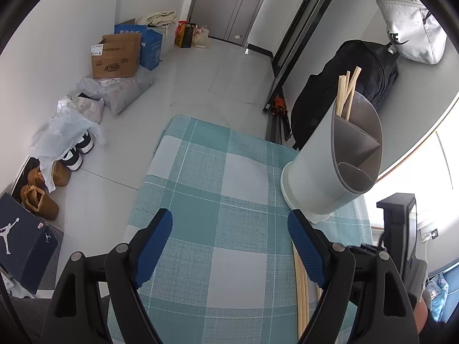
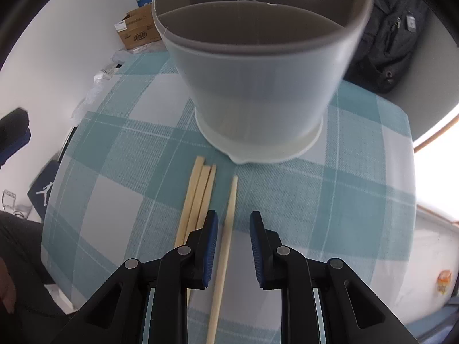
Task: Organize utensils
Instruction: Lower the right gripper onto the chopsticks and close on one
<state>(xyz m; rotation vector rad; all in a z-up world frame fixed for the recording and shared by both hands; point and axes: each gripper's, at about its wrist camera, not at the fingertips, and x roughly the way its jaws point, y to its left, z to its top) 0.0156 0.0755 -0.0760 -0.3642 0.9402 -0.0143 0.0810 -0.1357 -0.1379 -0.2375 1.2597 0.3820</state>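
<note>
Checked tablecloth (image 2: 358,172) | single chopstick (image 2: 226,229) between right gripper (image 2: 233,223) pads, untouched

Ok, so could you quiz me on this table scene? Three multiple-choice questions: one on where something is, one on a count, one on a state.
1. Where is the lone chopstick?
A. in the holder
B. on the cloth, between the fingers of the right gripper
C. on the floor

2. How many sticks make up the bunch of chopsticks beside it?
A. one
B. six
C. three

3. How is the left gripper?
A. open, with nothing between its fingers
B. shut on a chopstick
C. shut on the holder

Answers:
1 B: the stick lies flat on the cloth, with a finger on each side and gaps showing.
2 C: three tips show side by side.
3 A: only bare cloth shows between its spread fingers.
</note>
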